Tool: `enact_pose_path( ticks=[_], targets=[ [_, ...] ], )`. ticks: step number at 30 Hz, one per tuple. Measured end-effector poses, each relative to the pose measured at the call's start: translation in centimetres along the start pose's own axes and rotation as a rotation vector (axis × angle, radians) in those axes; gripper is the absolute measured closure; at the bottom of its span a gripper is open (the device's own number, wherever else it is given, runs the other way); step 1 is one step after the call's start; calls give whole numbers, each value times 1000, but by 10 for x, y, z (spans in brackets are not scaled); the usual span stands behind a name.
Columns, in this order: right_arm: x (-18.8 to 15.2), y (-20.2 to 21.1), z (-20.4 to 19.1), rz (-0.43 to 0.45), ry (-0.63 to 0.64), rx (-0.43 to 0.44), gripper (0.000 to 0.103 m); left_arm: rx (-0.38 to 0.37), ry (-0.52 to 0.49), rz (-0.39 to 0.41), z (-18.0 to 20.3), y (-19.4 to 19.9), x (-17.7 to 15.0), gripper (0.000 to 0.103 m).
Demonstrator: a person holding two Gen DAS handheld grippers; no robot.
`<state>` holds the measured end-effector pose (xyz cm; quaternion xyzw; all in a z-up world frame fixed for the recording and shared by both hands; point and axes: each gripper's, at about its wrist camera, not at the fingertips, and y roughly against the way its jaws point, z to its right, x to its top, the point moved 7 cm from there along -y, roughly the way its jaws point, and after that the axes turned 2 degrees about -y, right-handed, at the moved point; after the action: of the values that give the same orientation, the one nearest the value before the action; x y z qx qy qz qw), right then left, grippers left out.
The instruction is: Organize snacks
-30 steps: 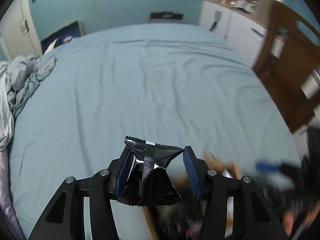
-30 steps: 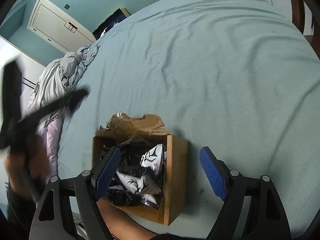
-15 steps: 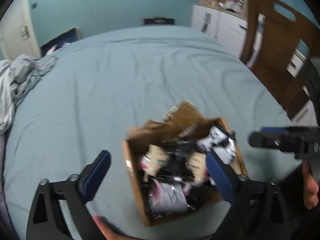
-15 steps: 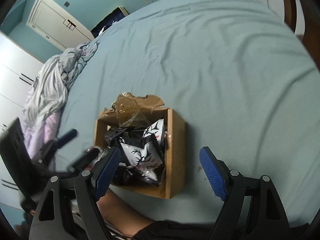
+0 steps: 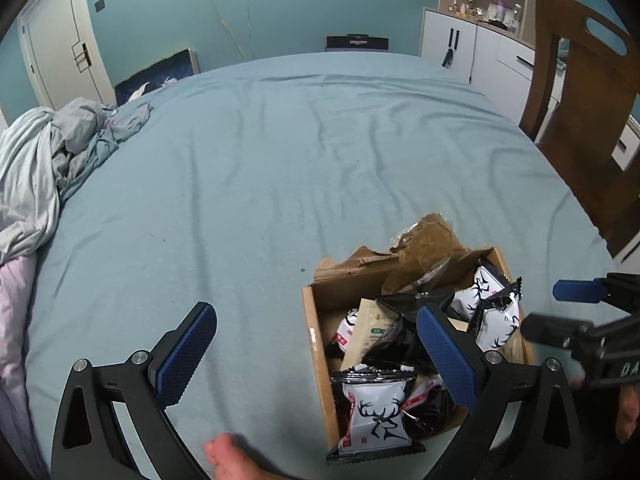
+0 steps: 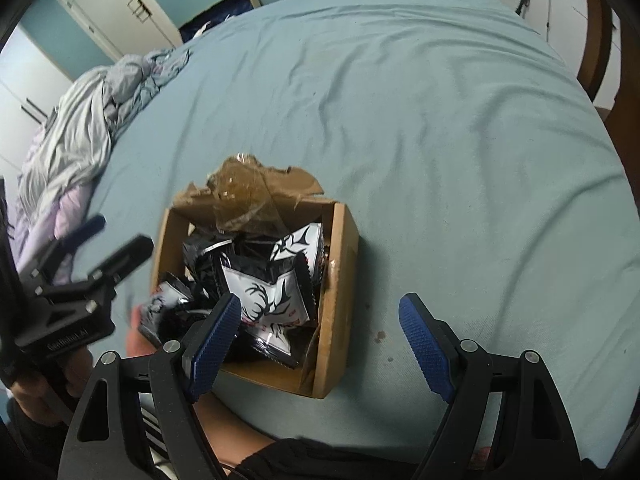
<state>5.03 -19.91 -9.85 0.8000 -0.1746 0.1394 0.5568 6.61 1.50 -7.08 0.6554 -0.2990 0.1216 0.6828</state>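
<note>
The bed (image 5: 280,168), under a pale blue sheet, fills most of both views, and its far half is bare and wrinkled. Crumpled bedding (image 5: 48,168) is heaped along its left edge, and a wooden chair (image 5: 580,100) stands beside its right edge.

The cardboard box (image 6: 340,280) sits on the sheet near the bed's near edge, open at the top, with a torn flap (image 6: 256,184) and loose tape standing at its far end. Its long axis runs away from the cameras toward the far wall. Open sheet lies on both sides of it.

Snack packets (image 6: 268,296) lie jumbled inside the box, black and white with an antler print, tilted every way; one packet (image 5: 374,420) overhangs the near wall.

The left hand-held gripper (image 5: 316,360) is released, jaws wide, with one finger over the sheet and the other over the box, holding nothing. The right hand-held gripper (image 6: 320,348) is also spread and empty, straddling the box's right wall.
</note>
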Motion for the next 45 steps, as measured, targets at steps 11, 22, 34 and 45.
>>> enact_pose_path(
  ticks=[11,22,34,45],
  targets=[
    [-3,-8,-16,-1,92,-41,22,20,-4,-14,1,-5,0,1],
    [-2,-11,-15,-18,92,-52,22,30,-34,-12,8,-5,1,1],
    [-1,-14,-16,-18,99,-67,22,29,-20,-24,7,-3,0,1],
    [0,-15,-14,-13,99,-69,22,39,-9,-11,4,0,1,1]
  ],
)
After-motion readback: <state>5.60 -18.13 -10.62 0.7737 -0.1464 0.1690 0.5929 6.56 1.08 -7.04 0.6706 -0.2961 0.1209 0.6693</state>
